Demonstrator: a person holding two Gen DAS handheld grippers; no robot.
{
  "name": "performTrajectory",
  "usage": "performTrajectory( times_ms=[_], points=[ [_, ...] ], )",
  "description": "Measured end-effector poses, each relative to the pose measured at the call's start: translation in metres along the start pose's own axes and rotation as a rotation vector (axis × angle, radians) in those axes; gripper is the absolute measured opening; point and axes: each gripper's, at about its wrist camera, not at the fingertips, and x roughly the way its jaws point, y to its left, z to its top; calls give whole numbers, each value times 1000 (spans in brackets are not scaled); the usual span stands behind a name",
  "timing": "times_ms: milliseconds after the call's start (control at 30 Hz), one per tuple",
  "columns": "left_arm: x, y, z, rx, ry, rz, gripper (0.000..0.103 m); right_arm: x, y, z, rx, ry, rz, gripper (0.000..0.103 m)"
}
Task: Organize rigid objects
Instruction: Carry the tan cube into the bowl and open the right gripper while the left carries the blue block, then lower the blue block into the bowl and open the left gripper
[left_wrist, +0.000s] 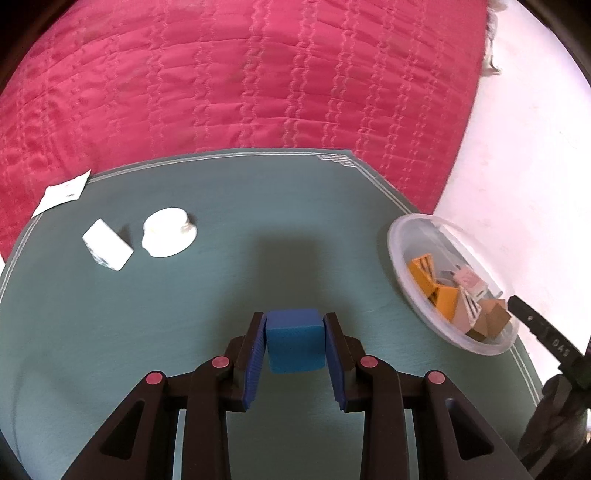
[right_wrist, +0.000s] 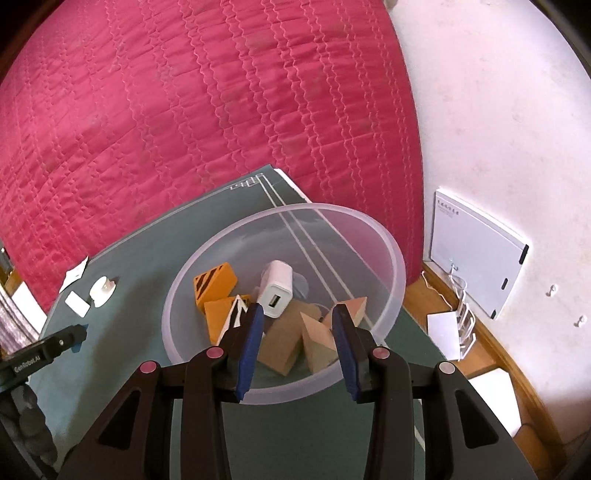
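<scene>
The left gripper (left_wrist: 294, 334) has its fingers clamped on a blue block (left_wrist: 294, 339), held above the green surface (left_wrist: 147, 332). The right gripper (right_wrist: 298, 314) hangs over the clear bowl (right_wrist: 397, 258) with fingers apart, holding nothing.

We see the left gripper (left_wrist: 294, 334) built of black plastic linkage arms with triangular cut-outs, each pivot capped by a round pink-red disc. Its fingers (left_wrist: 256, 354) carry ribbed blue pads along their inner faces. The right gripper (right_wrist: 298, 334) has the same black arms, pink-red pivot caps and blue ribbed pads. At nine o'clock in the right wrist view, a black bar bears white "GenRobot.AI" lettering.
</scene>
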Motion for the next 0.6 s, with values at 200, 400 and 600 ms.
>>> performTrajectory(
  times_ms=[200, 400, 600],
  points=[
    [6, -33, 8, 64, -2, -32, 33, -9, 5, -4, -33, -52, -22, 40],
    [19, -67, 12, 122, 8, -72, 33, -17, 7, -5, -40, -99, -37, 40],
    [32, -93, 16, 170, 21, -103, 33, -18, 4, -5, -32, -106, -28, 40]
  ],
)
